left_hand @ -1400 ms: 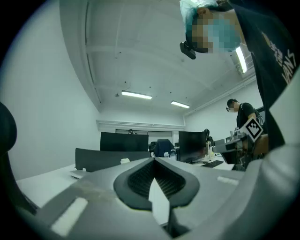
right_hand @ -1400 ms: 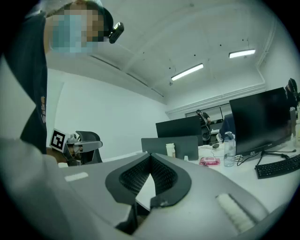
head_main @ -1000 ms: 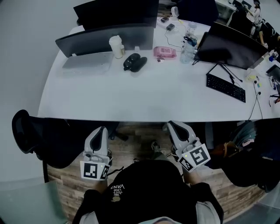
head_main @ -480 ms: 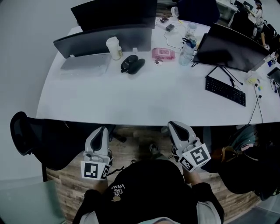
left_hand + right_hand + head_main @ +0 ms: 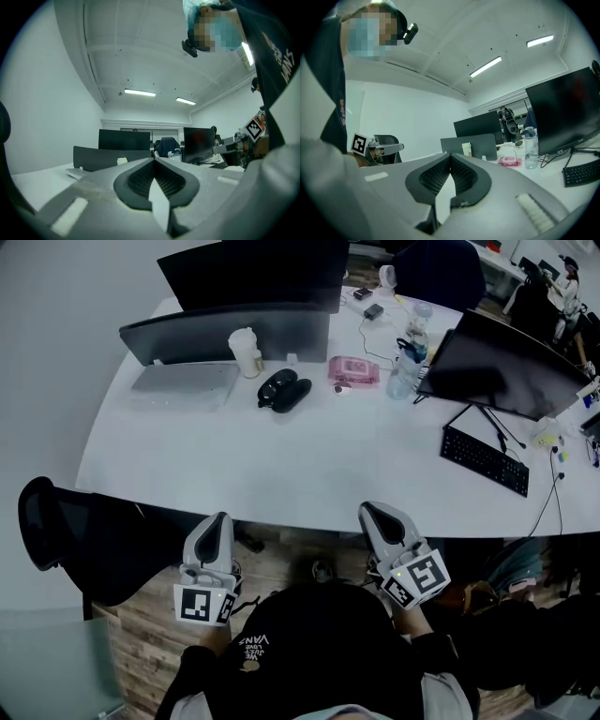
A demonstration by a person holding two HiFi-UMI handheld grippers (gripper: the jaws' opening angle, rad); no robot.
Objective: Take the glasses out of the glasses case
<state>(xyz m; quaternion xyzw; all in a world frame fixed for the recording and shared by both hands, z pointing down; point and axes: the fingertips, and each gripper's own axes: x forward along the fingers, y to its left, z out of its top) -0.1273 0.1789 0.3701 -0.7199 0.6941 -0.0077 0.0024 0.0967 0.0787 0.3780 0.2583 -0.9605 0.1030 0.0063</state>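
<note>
Wore a black top (image 5: pixel 319 643) with small white print (image 5: pixel 251 645) on the chest, black sleeves (image 5: pixel 448 657) and paler patches by the shoulders. Carried a small black camera (image 5: pixel 189 47) at the head. Worked with a left gripper (image 5: pixel 221 518) and a right gripper (image 5: pixel 367 509) of one make: smooth light-grey shells tapering to rounded tips, lined inside with black ribbed pads (image 5: pixel 138 178). Showed a raised pale strip (image 5: pixel 534 208) on the grey shell. Bore a white cube (image 5: pixel 203 604) with black square markers at the rear of the left, and a like right cube (image 5: pixel 419 577), also black on white.
</note>
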